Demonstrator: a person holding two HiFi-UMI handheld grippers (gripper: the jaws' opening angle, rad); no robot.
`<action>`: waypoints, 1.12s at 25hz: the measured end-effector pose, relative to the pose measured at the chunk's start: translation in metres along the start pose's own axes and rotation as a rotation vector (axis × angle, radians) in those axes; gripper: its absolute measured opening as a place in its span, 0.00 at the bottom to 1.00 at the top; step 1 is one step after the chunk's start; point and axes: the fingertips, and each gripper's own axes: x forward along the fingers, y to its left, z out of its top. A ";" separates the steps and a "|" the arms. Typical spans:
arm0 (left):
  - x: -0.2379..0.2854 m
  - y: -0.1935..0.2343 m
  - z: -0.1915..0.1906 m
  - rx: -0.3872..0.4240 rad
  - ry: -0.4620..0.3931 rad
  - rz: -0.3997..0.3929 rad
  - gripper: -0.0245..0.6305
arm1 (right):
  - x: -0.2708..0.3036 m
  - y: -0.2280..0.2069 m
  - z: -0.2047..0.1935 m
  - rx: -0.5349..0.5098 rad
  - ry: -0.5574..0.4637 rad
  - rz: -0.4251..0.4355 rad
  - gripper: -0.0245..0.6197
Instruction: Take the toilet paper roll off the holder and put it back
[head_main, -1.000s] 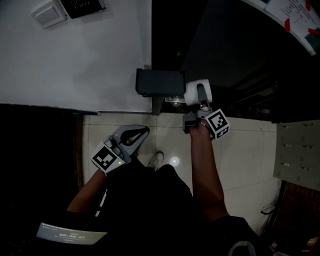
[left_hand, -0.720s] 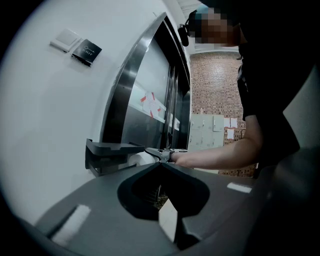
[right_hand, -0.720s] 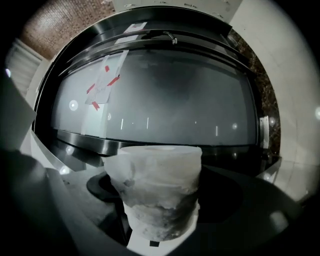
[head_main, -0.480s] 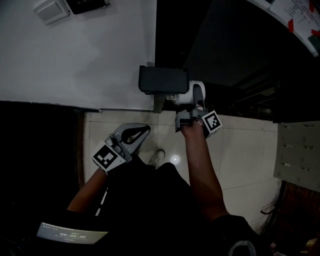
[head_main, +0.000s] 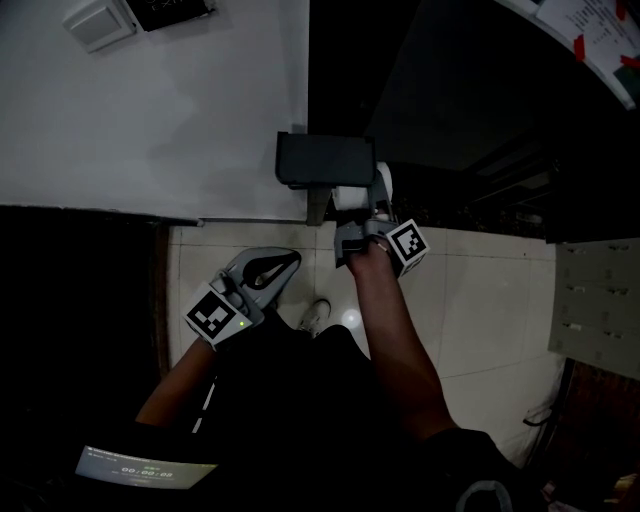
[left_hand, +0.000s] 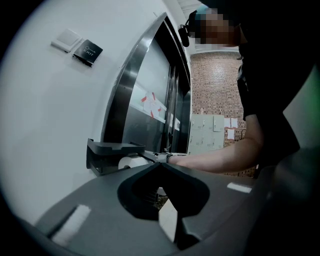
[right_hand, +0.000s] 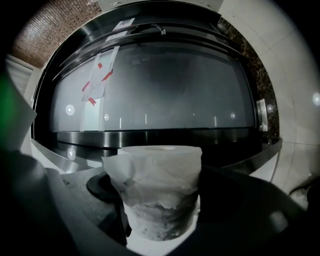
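Right gripper view looks along the jaws at the toilet paper roll (right_hand: 160, 180), which fills the gap between them. The jaws stand wide apart yet press on its rounded sides, one on each side. That wide stance looks forced by the roll's girth, and gripping across the body leaves both core ends free, which the holder would need. A ragged loose sheet (right_hand: 117, 175) drapes down the roll's left side. Behind it is a dark steel-framed door (right_hand: 160, 85) with papers (right_hand: 97, 77) taped to it.

From the head view, the right gripper (head_main: 368, 205) is stretched forward on an extended arm. It keeps the roll just below the right end of the dark, box-shaped holder (head_main: 322, 160) mounted on the white wall (head_main: 150, 120). The roll touches or nearly touches the holder's underside, but no view settles whether it sits on a spindle or is still clear of it. The likely step is lining up the roll with its seat under the holder's top shelf. A crooked approach could catch the loose sheet or jam the core.

The left gripper (head_main: 288, 263) hangs low over the tiled floor (head_main: 480, 300), well apart from the holder. Its own view shows the jaw tips pressed together with nothing between them, so it seems parked out of the way while one hand does the work.
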 end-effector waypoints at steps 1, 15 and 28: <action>0.000 0.000 0.000 0.001 -0.002 0.000 0.04 | 0.001 -0.003 -0.003 0.005 0.007 0.002 0.72; -0.006 0.001 -0.006 -0.005 0.009 0.019 0.04 | 0.007 0.001 -0.054 0.000 0.038 0.004 0.72; -0.010 0.004 -0.009 -0.004 0.011 0.036 0.04 | 0.007 0.000 -0.070 -0.007 -0.007 0.031 0.72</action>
